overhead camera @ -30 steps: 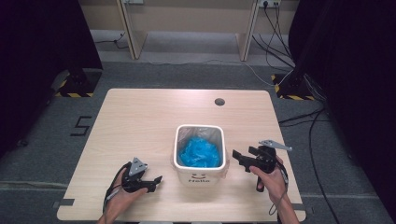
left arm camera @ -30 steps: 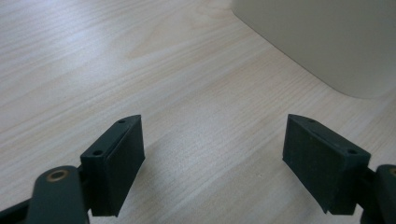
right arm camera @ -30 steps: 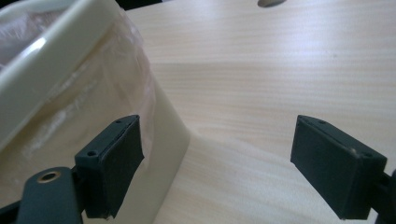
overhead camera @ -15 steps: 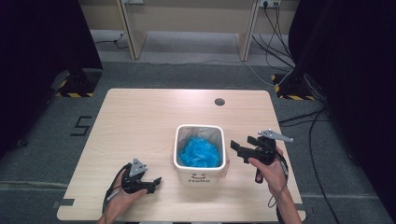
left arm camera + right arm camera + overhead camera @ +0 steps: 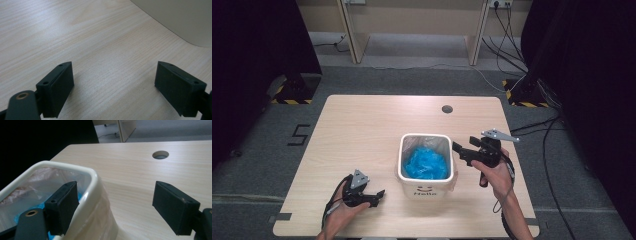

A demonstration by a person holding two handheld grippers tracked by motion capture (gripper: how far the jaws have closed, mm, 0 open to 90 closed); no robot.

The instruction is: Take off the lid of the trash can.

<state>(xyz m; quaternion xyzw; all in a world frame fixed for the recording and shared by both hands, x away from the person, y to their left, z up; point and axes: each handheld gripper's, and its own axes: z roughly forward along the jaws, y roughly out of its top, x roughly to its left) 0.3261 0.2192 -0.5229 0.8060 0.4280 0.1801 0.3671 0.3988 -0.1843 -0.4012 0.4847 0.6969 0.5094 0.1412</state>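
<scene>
Rounded cream bin (image 5: 427, 180) with clear liner on pale woodgrain table (image 5: 362, 130); left tongs (image 5: 373, 196) and right tongs (image 5: 460, 151) released.

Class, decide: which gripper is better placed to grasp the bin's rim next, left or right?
Right. The right gripper is open, its jaws either side of the white bin rim; the left gripper sits low beside its base.

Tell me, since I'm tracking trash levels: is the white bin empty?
Not empty. The white plastic bin, lined with a clear bag, holds crumpled blue material.
</scene>
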